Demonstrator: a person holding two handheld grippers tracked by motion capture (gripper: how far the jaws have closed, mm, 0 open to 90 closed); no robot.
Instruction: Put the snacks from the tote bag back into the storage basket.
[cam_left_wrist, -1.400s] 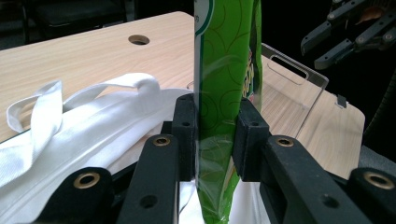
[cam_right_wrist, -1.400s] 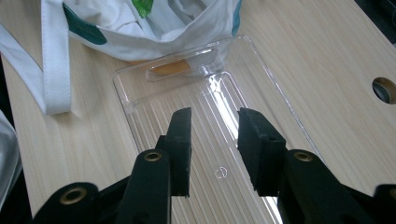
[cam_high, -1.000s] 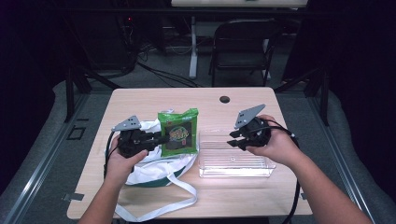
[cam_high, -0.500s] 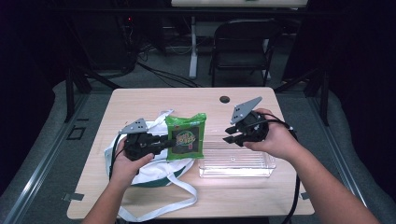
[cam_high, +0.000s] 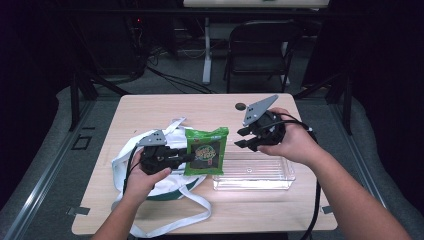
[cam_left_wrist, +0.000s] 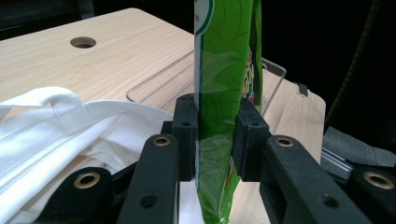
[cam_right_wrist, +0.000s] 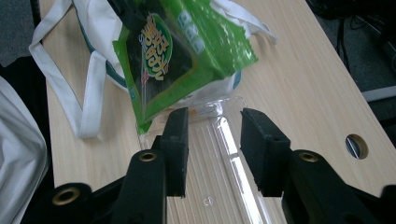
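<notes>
The left gripper (cam_high: 192, 157) has its jaws clamped on the near left edge of the green snack packet (cam_high: 206, 150), pinching the film flat between the pads (cam_left_wrist: 186, 126), so the packet stands upright off the tabletop (cam_high: 150, 107), between the white cloth bag (cam_high: 125, 162) on its left and the clear plastic tray (cam_high: 260, 175) on its right. The right gripper (cam_high: 241, 137) hangs above the tray's far left corner, just right of the packet; its jaws have just been opening and stand parted with nothing between them, the packet's lower corner (cam_right_wrist: 142, 126) just beyond the pads.

The packet looks light, thin and crinkly, its film slick and glossy. It will likely flop or twist if held by one edge alone, and the contents may be brittle. A grip on the flat sealed border seems safest: firm enough not to slip, clear of the puffed middle. The bag beside it is soft and slack, with a loose strap (cam_high: 165, 227) trailing toward the near edge.
</notes>
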